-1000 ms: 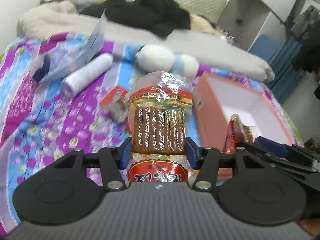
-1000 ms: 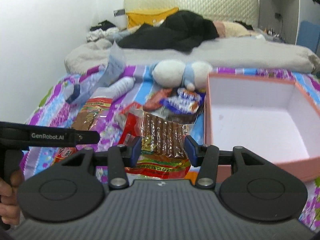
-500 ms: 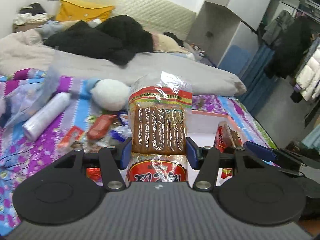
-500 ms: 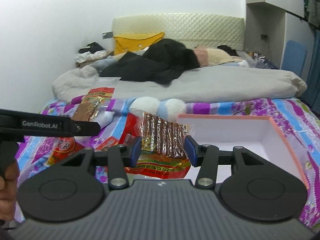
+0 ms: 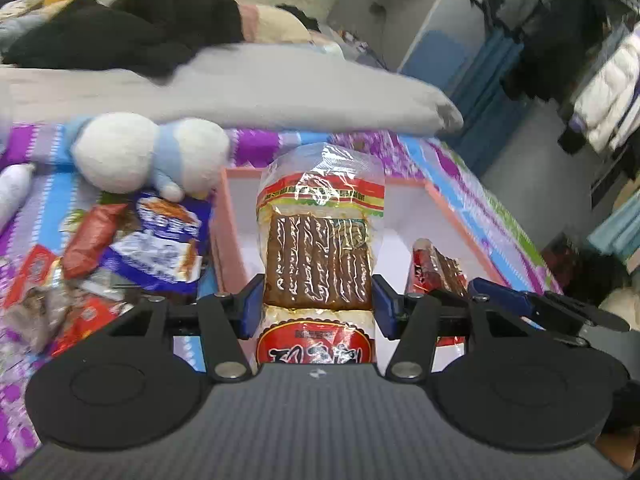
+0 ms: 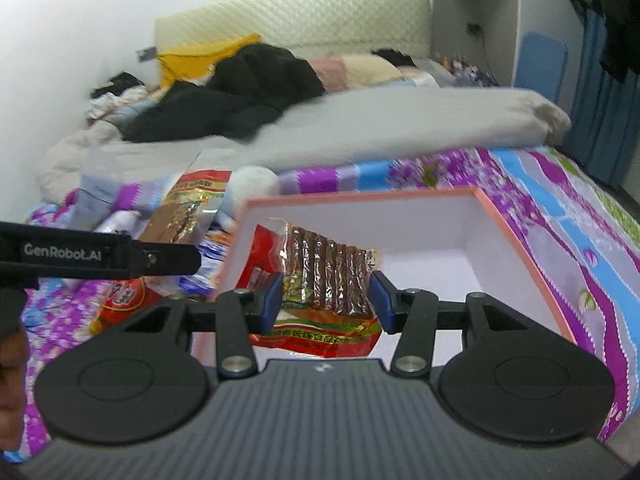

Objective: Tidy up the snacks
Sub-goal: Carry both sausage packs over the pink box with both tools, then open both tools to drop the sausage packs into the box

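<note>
My left gripper (image 5: 318, 306) is shut on a clear snack pack of brown sticks (image 5: 320, 256), held upright over the near edge of the pink box (image 5: 224, 216). My right gripper (image 6: 328, 300) is shut on a second pack of brown sticks with a red label (image 6: 324, 280), held over the white inside of the pink box (image 6: 516, 240). The right gripper and its pack also show at the right of the left wrist view (image 5: 436, 268). The left gripper's pack shows at the left of the right wrist view (image 6: 180, 212).
A pile of loose snack packets (image 5: 120, 248) lies on the purple flowered bedspread (image 5: 24, 400) left of the box. A white and blue plush toy (image 5: 144, 152) lies behind them. A grey blanket (image 5: 240, 92) and dark clothes (image 5: 140, 28) cover the far bed.
Both grippers have carried their packs rightward from over the snack pile to over the pink box. The box now fills the middle of both views.
</note>
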{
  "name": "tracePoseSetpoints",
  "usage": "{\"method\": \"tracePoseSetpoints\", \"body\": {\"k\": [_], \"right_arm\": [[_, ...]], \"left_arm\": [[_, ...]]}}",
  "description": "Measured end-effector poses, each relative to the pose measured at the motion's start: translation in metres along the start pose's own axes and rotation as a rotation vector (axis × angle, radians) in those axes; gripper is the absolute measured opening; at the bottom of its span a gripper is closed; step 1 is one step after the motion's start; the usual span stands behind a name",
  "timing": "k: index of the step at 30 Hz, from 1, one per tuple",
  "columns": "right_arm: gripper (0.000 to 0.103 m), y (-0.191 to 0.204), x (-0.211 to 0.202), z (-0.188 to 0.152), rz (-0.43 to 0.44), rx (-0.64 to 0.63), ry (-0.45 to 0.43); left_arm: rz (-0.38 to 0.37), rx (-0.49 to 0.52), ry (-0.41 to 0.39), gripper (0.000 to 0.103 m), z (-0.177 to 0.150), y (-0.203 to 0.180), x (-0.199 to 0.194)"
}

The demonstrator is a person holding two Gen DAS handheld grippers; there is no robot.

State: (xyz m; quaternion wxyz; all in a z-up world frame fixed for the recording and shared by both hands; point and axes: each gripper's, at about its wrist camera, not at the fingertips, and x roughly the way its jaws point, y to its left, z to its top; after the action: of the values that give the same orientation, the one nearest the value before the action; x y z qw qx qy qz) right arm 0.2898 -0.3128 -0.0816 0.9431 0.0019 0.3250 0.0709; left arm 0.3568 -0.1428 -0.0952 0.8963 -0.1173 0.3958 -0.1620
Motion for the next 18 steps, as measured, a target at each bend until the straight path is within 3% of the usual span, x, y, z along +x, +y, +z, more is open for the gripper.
{"method": "tracePoseSetpoints", "body": {"k": [7,15,18], "right_arm": [[0.051,-0.029,0.052,-0.015,-0.029,0.032,0.089],[0.054,-0.042,0.081,-0.030,-0.029,0.048,0.163],[0.065,-0.047,0.083,-0.032,-0.030,0.082,0.186]], "left_arm": [[-0.003,0.021,0.095,0.061,-0.001,0.001,0.068],[-0.013,0.025,0.124,0.061,-0.004,0.003,0.092],[-0.011,0.022,0.120,0.076,-0.003,0.001,0.090]]}}
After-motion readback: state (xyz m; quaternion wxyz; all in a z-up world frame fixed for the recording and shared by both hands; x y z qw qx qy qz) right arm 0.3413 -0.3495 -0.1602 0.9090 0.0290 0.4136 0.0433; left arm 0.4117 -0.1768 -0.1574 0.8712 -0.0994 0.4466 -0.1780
